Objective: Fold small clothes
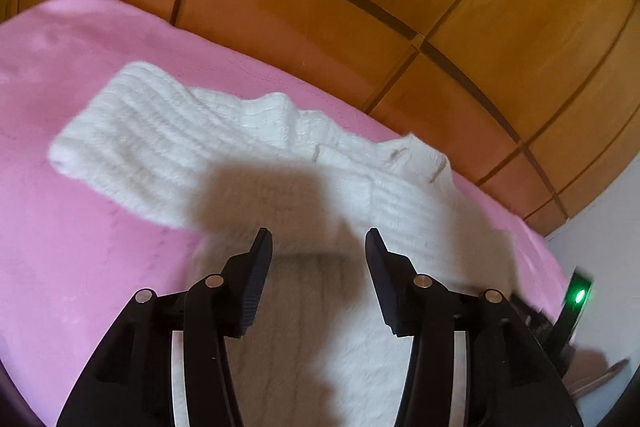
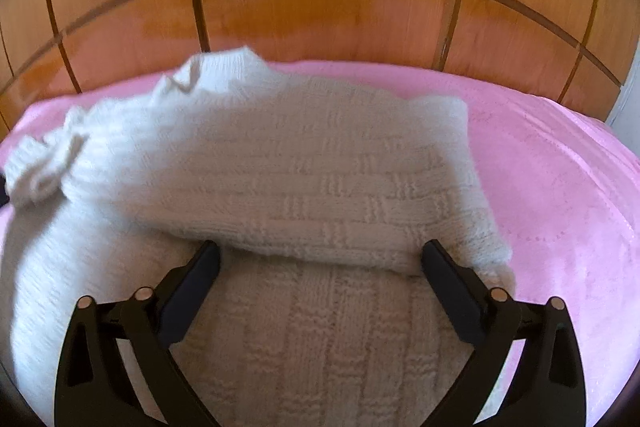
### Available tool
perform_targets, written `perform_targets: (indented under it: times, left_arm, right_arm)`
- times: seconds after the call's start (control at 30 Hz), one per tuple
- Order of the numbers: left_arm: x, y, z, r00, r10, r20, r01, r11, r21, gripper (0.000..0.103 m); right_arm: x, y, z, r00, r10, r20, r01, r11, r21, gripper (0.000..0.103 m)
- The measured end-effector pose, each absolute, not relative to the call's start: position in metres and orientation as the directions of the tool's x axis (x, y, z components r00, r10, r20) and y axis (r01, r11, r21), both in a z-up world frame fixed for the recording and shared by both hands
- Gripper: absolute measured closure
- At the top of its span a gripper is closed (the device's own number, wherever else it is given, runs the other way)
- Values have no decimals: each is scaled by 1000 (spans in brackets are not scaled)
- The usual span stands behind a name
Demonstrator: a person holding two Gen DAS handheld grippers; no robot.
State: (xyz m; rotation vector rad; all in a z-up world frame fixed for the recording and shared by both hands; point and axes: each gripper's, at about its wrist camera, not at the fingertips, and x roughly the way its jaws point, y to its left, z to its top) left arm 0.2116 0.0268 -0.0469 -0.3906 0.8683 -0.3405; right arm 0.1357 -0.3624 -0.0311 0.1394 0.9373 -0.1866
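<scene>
Closest to my lenses, the white knitted sweater (image 2: 304,187) lay spread on the pink bed cover (image 2: 560,195), one sleeve (image 1: 132,143) stretched out to the side in the left view. Blur smeared its collar, and its lower hem ran out of frame. Both the left tongs (image 1: 319,241) and the right tongs (image 2: 320,259) stood wide apart, holding nothing, over the knit. Wooden panels (image 2: 320,11) stood behind the bed.

Black fingers (image 1: 260,279), silver pivot pins (image 2: 143,293)
</scene>
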Motion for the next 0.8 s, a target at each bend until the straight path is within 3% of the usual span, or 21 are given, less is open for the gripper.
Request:
perform_targets:
  times: [0.07, 0.17, 0.2, 0.33, 0.4, 0.47, 0.53, 0.63, 0.8]
  left_arm:
    - [199, 30, -52, 604, -427, -673, 133, 886, -443, 56]
    - [192, 31, -57, 596, -415, -687, 136, 896, -422, 56]
    - [186, 32, -61, 589, -416, -692, 137, 896, -422, 56]
    - [174, 32, -72, 584, -415, -698, 137, 897, -420, 56]
    - [172, 30, -77, 587, -410, -699, 140, 901, -411, 56]
    - [171, 30, -80, 590, -409, -696, 142, 902, -409, 56]
    - [171, 30, -82, 590, -412, -694, 147, 900, -410, 56]
    - [171, 32, -87, 589, -425, -687, 152, 893, -422, 56]
    - [172, 33, -90, 590, -431, -683, 150, 890, -431, 56]
  right_arm:
    - [136, -356, -15, 618, -6, -786, 189, 972, 141, 18]
    - [157, -324, 1, 593, 298, -748, 46, 915, 401, 24]
    - [164, -312, 2, 576, 343, -742, 20, 902, 431, 31]
    - [204, -252, -7, 471, 496, -730, -59, 843, 535, 42]
    - [227, -225, -20, 405, 517, -754, -55, 837, 544, 45]
    - [248, -201, -36, 339, 529, -778, -43, 834, 549, 55]
    - [258, -187, -45, 298, 510, -807, -29, 850, 527, 97]
    - [256, -176, -23, 352, 484, -801, -88, 869, 487, 97]
    - [236, -197, 62, 557, 450, -698, -199, 889, 413, 97]
